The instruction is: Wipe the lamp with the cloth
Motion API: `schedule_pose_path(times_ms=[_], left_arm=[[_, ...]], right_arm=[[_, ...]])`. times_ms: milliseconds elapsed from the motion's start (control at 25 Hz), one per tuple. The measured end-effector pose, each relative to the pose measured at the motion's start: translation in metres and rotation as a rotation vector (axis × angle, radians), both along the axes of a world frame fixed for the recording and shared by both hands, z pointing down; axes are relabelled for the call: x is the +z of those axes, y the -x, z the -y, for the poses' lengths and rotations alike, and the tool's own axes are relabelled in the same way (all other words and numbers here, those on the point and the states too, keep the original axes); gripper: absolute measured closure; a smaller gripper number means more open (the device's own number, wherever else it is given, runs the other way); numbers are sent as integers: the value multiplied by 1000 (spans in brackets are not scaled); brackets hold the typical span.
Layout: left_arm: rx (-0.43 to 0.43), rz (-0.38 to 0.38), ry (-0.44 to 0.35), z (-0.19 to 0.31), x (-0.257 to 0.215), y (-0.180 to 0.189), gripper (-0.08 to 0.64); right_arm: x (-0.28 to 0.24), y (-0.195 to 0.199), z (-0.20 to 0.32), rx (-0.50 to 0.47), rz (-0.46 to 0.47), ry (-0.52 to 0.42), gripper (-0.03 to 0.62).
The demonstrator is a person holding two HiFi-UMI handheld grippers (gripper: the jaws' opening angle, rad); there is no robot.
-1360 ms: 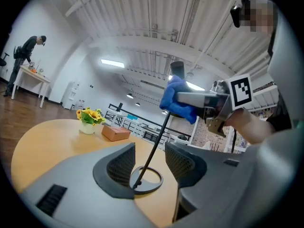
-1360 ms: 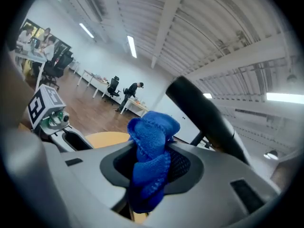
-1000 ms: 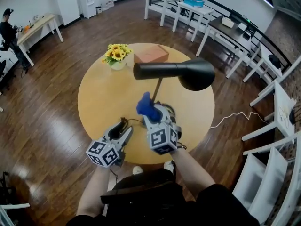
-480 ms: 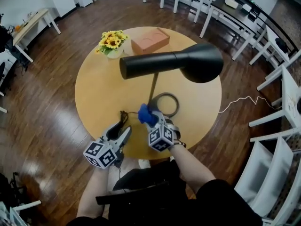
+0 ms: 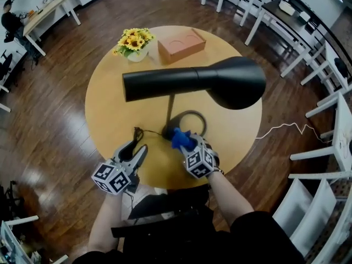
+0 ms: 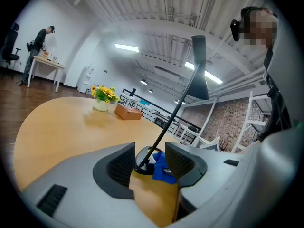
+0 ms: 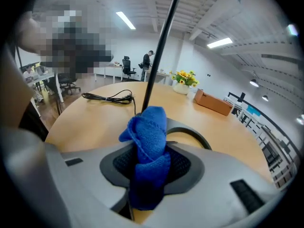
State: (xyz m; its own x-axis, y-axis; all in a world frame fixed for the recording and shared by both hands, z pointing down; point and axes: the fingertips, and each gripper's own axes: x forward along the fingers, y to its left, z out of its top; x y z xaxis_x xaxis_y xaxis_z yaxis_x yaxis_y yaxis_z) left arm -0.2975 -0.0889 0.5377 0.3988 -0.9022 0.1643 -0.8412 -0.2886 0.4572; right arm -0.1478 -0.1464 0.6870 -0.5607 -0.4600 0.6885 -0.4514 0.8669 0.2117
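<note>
Lower now, the right gripper (image 5: 190,146) clamps the bunched blue cloth (image 5: 179,138) beside the ring base (image 5: 190,116) of the black desk lamp (image 5: 187,84); the left gripper (image 5: 138,151) stands apart, empty.

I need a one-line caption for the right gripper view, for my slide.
Right tongs clamp a bunched blue cloth in front of the lamp stem, over the round wooden table.

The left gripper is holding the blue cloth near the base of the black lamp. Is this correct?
No, the gripper is wrong. The right gripper is holding the blue cloth near the base of the black lamp; the right gripper view shows its jaws closed on it. The left gripper has its jaws apart with nothing gripped.
</note>
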Motion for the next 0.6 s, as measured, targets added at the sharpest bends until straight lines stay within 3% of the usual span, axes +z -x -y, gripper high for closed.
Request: schedule_pose_path(times_ms=[360, 600], left_arm=[[-228, -38, -23, 21, -8, -49, 370], [-360, -46, -56, 19, -9, -63, 370]], right_arm=[[20, -77, 39, -160, 11, 125, 454], [20, -87, 79, -229, -10, 151, 455]])
